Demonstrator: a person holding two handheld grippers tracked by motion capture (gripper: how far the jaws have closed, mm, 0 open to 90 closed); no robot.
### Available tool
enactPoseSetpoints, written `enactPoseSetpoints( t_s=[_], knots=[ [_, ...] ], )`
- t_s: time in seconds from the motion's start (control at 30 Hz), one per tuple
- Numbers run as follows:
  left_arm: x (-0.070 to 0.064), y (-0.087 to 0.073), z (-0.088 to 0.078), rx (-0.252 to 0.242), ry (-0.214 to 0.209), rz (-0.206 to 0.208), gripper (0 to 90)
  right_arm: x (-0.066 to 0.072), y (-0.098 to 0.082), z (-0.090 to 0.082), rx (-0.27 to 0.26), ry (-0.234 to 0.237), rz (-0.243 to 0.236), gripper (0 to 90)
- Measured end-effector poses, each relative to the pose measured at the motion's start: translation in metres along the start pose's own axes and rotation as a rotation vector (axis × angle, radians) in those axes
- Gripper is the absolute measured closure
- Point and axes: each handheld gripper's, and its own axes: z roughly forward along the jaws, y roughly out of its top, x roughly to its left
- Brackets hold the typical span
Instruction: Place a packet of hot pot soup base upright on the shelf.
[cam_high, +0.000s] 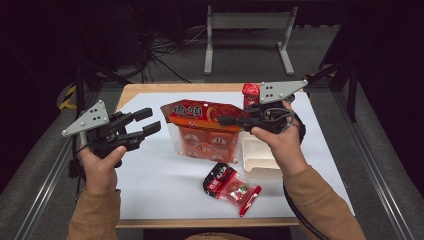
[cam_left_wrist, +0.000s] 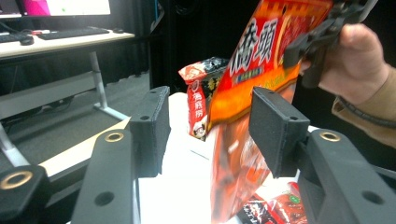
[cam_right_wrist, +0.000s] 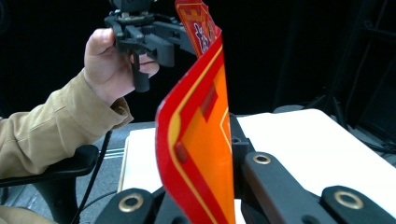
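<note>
A large red and orange snack bag (cam_high: 202, 125) hangs above the white table sheet, its clear lower part showing red packets inside. My right gripper (cam_high: 223, 120) is shut on the bag's top edge from the right; in the right gripper view the bag (cam_right_wrist: 201, 140) stands between its jaws (cam_right_wrist: 210, 156). My left gripper (cam_high: 152, 120) is held just left of the bag, open, its pads not touching it. In the left gripper view its jaws (cam_left_wrist: 210, 107) stand apart with the bag (cam_left_wrist: 252, 84) just beyond them.
A white tray (cam_high: 260, 159) lies right of the bag, under my right hand. A small black and red packet (cam_high: 227, 185) lies near the front edge. Another red packet (cam_high: 250, 94) stands at the back. The white sheet (cam_high: 150, 180) covers the wooden table.
</note>
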Motion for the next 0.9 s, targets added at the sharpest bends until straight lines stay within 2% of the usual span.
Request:
enactPoseSetpoints(
  t_s=[0.17,0.57,0.7,0.9],
  knots=[
    [0.002,-0.003,0.002,0.020,0.018,0.000,47.7,-0.003,0.005,-0.012,-0.002,-0.035,0.007,89.8],
    [0.009,-0.010,0.006,0.050,0.029,-0.011,45.2,-0.006,0.010,-0.042,-0.006,-0.097,0.021,89.7],
    [0.011,-0.013,0.007,0.077,0.050,-0.003,43.2,-0.007,0.012,-0.053,-0.005,-0.124,0.024,89.7],
    [0.014,-0.016,0.009,0.100,0.057,-0.006,42.8,-0.009,0.011,-0.067,-0.003,-0.161,0.030,89.7]
  ],
)
